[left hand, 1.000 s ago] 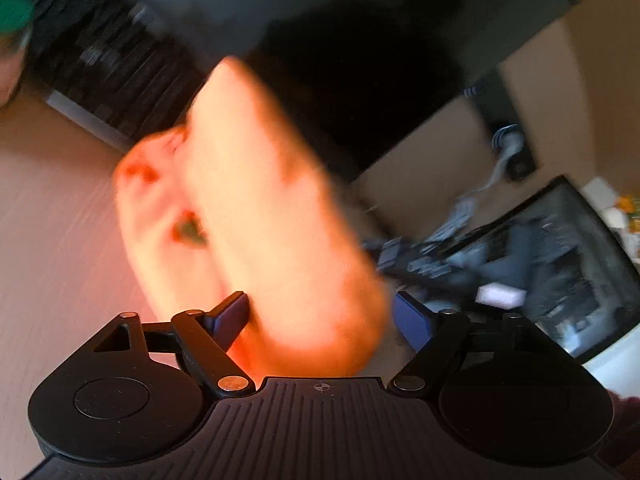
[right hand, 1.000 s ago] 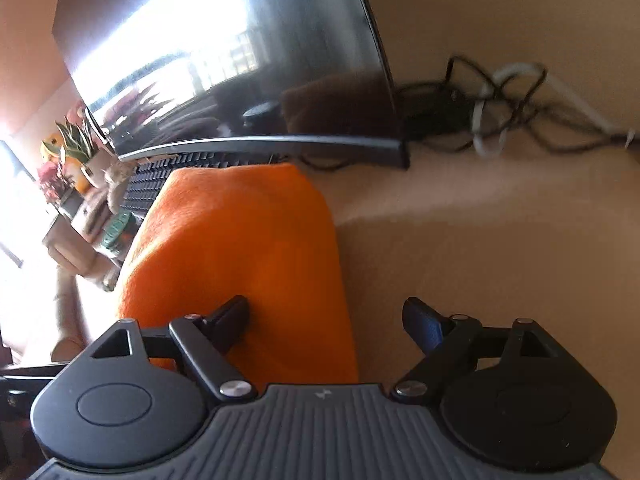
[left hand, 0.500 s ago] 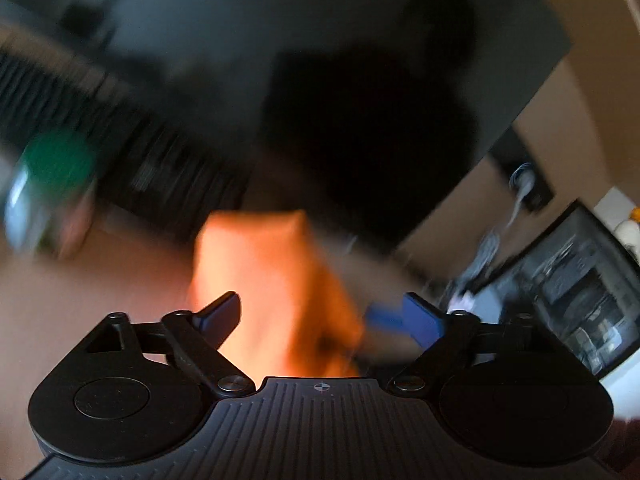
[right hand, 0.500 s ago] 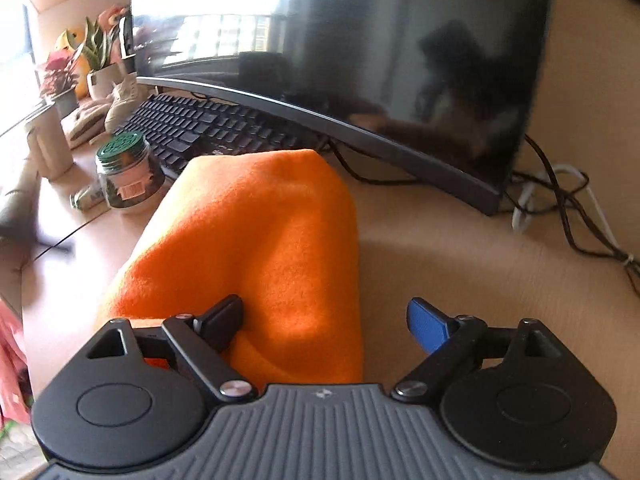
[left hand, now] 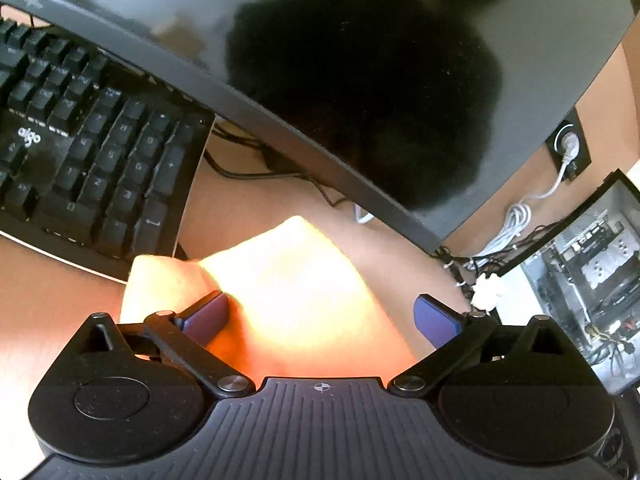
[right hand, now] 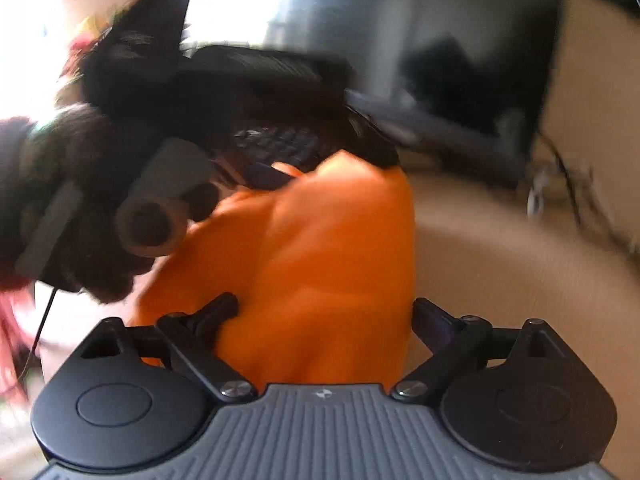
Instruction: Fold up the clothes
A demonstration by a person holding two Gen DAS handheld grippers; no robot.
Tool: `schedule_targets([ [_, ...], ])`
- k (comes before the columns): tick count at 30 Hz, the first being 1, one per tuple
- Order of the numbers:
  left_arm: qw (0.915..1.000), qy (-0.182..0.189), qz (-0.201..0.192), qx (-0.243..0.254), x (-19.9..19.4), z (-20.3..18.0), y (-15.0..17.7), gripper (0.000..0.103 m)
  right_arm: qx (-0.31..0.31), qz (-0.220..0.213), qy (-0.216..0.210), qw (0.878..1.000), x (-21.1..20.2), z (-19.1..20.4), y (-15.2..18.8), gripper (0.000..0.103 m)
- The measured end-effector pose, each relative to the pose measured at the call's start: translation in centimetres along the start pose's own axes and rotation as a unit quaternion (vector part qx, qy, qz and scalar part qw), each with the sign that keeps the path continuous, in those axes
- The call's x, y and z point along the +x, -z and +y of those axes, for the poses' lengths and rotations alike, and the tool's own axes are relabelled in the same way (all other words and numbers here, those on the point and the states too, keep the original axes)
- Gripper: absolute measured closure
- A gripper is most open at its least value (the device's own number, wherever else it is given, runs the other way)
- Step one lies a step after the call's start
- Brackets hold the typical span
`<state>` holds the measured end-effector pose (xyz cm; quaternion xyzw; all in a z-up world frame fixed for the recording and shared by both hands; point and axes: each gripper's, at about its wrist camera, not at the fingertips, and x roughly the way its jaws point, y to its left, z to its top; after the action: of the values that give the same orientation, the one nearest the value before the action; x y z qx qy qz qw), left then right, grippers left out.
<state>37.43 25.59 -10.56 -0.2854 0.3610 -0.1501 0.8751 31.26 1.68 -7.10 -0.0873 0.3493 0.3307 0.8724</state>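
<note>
The pale wooden worktop carries everything here. Largest on it is the wide curved black monitor, its dark screen filling the left wrist view from ten o'clock across to two o'clock. At nine o'clock in that view lies the black mechanical keyboard, with the white lettering "aigo" readable on its body beside the number pad. At four o'clock stands an open computer case with a tangle of white and black cables beside it. The folded orange fleece garment lies on the worktop in front of the monitor and just beside the keyboard's corner; in the left wrist view it glares pale yellow in the light. The left gripper has just been opening and its jaws stand wide, the garment between them, its left blue pad against the fabric and the right pad clear of it. The right gripper has also just been opening and stands wide astride the garment's near end, not clamping it. In the right wrist view, blurred, the left gripper shows at ten o'clock over the garment's far end.
</note>
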Motion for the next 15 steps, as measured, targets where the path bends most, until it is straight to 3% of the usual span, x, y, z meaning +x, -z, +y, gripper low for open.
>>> schedule_targets([
  [5, 0.9989, -0.043, -0.013, 0.012, -4.9, -3.3, -1.1, 0.002, -0.007, -0.001, -0.019, 1.0, -2.0, -0.1, -1.3, 0.005],
  [9, 0.9996, -0.015, -0.015, -0.02, -9.1, -4.0, 1.8, 0.002, 0.005, -0.024, -0.009, 1.0, -6.0, -1.4, -1.2, 0.002],
  [12, 0.9993, -0.019, 0.015, -0.03, -8.6, -3.6, 4.2, 0.002, 0.021, -0.024, 0.038, 0.999, -7.0, -2.5, 0.1, 0.0],
  [15, 0.9975, -0.049, 0.04, -0.031, -7.1, -2.9, 5.1, 0.002, 0.034, 0.013, 0.066, 0.997, -4.7, -3.1, 1.4, 0.0],
])
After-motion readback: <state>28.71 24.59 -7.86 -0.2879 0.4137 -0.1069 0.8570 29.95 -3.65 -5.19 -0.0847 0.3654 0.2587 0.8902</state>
